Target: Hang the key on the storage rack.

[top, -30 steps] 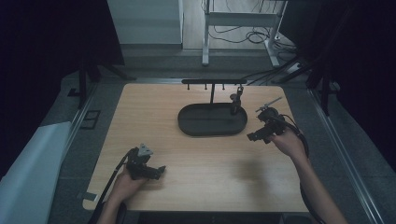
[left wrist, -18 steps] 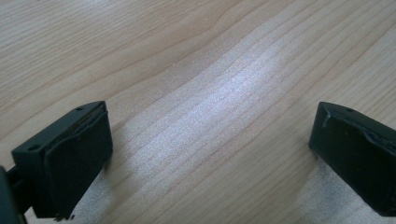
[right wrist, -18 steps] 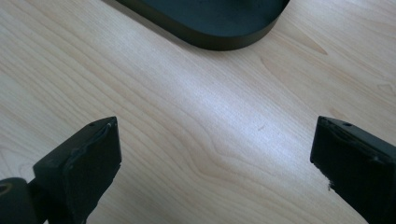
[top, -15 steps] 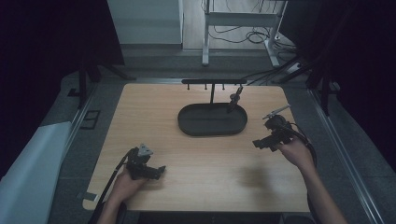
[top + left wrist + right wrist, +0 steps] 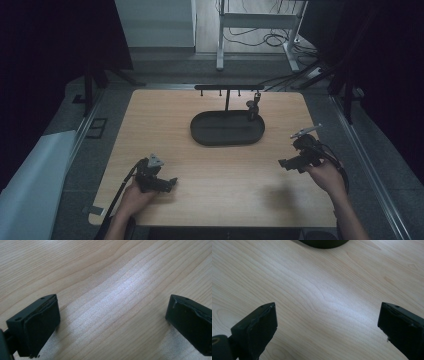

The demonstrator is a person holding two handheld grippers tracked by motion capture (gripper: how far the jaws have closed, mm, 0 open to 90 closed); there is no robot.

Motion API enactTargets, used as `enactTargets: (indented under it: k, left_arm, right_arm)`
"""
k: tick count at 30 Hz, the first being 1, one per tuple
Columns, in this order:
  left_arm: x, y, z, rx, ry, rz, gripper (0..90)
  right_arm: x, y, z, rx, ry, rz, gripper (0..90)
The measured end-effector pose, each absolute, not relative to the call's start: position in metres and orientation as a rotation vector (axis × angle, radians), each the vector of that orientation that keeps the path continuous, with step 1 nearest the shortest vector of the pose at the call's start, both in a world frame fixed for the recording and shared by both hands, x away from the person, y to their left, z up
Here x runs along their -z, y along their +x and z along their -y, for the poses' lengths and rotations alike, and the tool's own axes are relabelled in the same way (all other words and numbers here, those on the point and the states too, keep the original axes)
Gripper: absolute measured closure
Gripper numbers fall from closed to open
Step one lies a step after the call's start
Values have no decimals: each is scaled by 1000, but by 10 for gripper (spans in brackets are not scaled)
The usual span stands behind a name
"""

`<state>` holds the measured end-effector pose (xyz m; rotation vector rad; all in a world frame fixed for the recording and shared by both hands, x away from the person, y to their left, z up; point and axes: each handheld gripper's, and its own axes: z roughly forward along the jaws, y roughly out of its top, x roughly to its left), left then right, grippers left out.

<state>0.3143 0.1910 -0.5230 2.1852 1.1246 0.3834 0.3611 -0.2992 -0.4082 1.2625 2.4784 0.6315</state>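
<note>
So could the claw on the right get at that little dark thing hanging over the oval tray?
Probably yes: the right claw is open and bare tabletop lies between it and the hanging piece above the tray.

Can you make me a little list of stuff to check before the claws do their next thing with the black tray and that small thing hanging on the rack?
1. Left claw open and empty: ok, its jaws stand wide apart over bare wood.
2. Right claw open and empty: ok, same.
3. Small dark thing hanging on the rack: ok, it dangles from the right end of the bar.
4. Black tray lies flat on the table under the rack: ok.
5. Is the tray empty: cannot tell, too dark inside.
6. Path from right claw to tray free: ok, bare wood between.
</note>
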Motion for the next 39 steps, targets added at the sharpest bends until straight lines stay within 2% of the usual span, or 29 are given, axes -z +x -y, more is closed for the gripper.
enactTargets:
  k: [19, 39]
  left_arm:
    - [523, 314, -191, -383, 2187, -1123, 0]
    - [523, 314, -191, -385, 2184, -1123, 0]
  right_arm:
    - [430, 336, 309, -695, 1294, -2452, 30]
    - [487, 316, 293, -839, 1286, -2428, 39]
